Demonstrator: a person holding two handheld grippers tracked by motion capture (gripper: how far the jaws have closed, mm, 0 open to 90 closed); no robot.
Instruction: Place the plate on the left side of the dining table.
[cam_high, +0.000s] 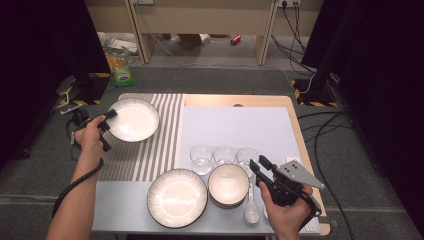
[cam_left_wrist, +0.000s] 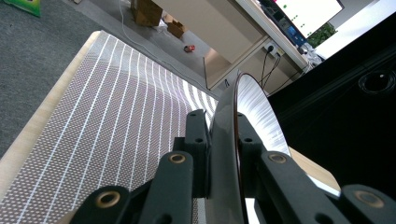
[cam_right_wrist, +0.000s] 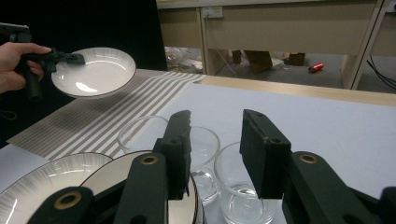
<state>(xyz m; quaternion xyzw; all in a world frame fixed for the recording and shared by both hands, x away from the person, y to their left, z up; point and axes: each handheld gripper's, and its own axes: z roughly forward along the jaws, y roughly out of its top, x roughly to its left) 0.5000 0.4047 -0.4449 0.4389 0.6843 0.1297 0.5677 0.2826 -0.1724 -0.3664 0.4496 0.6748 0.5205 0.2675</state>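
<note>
Left claw (cam_high: 111, 114) has a white plate (cam_high: 133, 119) pinched by its rim, up in the left-centre of the high view, over the striped mat (cam_high: 150, 145). In the right gripper view that plate (cam_right_wrist: 93, 72) hangs clear of the mat at upper left, tilted a touch. The left gripper view meets it edge-on: the rim (cam_left_wrist: 224, 154) runs straight between the two black jaws, which press on either side, and the bottom of the frame cuts off the rest of the plate.

Right claw (cam_high: 257, 165) sits at the lower right of the high view, jaws apart, nothing between them. Beyond those jaws, three glasses (cam_right_wrist: 198, 154) are half hidden. A second plate (cam_high: 177, 198), stacked bowls (cam_high: 228, 185) and a spoon (cam_high: 251, 210) line the worktop's (cam_high: 240, 130) near edge.
</note>
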